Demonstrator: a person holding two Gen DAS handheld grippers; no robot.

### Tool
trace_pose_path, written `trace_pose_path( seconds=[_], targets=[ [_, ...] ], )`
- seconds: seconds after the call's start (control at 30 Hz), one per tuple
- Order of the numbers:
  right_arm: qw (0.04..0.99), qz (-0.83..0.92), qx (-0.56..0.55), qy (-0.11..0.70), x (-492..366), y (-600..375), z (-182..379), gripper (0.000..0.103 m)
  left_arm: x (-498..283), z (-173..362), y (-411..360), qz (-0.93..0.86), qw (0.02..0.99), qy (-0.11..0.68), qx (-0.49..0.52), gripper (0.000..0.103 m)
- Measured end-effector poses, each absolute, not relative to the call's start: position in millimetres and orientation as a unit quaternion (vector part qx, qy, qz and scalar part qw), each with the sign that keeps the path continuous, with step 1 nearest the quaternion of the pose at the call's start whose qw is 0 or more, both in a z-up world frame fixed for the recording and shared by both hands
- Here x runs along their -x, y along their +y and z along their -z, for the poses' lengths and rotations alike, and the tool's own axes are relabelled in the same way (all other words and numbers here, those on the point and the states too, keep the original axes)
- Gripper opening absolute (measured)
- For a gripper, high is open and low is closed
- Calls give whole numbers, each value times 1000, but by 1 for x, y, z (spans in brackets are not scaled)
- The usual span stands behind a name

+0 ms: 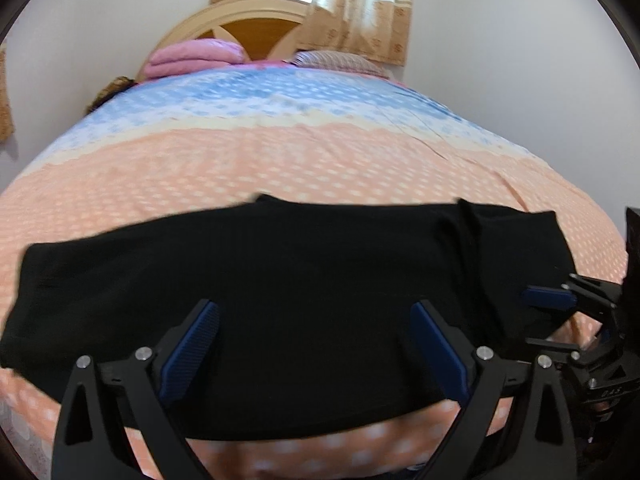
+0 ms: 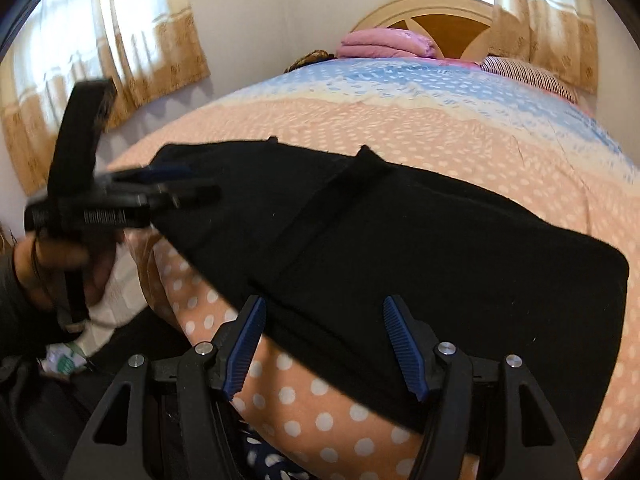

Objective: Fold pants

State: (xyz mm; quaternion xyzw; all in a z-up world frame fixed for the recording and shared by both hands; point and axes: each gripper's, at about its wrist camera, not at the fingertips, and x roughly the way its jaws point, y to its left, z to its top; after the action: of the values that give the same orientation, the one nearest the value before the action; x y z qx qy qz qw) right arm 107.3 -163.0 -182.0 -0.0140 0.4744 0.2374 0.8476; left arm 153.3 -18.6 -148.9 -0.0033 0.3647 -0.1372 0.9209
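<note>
Black pants [image 1: 300,264] lie folded in a wide band across the near part of a bed with a peach dotted sheet [image 1: 280,168]. My left gripper [image 1: 315,306] hovers over their middle, jaws wide apart and nothing between the pads. My right gripper [image 1: 526,316] shows at the band's right end. In the right wrist view the pants [image 2: 400,240] run diagonally, and their near edge passes under my right gripper [image 2: 325,304], which is open, its pads clear of the cloth. A hand [image 2: 60,256] holds my left gripper [image 2: 192,182] at the pants' left end.
A folded pink blanket [image 1: 192,58] and a striped pillow [image 1: 340,60] lie at the wooden headboard [image 1: 240,20]. Curtains [image 2: 120,40] hang on the left wall. The bed's near edge runs just below the pants, and the sheet [image 2: 440,132] stretches beyond them.
</note>
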Motion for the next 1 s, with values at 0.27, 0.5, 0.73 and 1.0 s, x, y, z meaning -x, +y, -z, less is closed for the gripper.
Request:
trace_pose_path(
  seconds=[0.27,0.5,0.73,1.0],
  targets=[
    [849,-240,38,470,-100,-161,180,69,-149,146,91,22,936,351,29,99],
    [865,-259,7,429,-90,-167,157,69,-141,159,178,-68,936,334,93,99],
    [867,-261,6,424,-84,-161,158,69,-145,178,192,-55,922,352,149,94],
    [862,-268,8,429,-81,-154,162,69,-161,186,195,-17,910,378,167,71]
  ],
)
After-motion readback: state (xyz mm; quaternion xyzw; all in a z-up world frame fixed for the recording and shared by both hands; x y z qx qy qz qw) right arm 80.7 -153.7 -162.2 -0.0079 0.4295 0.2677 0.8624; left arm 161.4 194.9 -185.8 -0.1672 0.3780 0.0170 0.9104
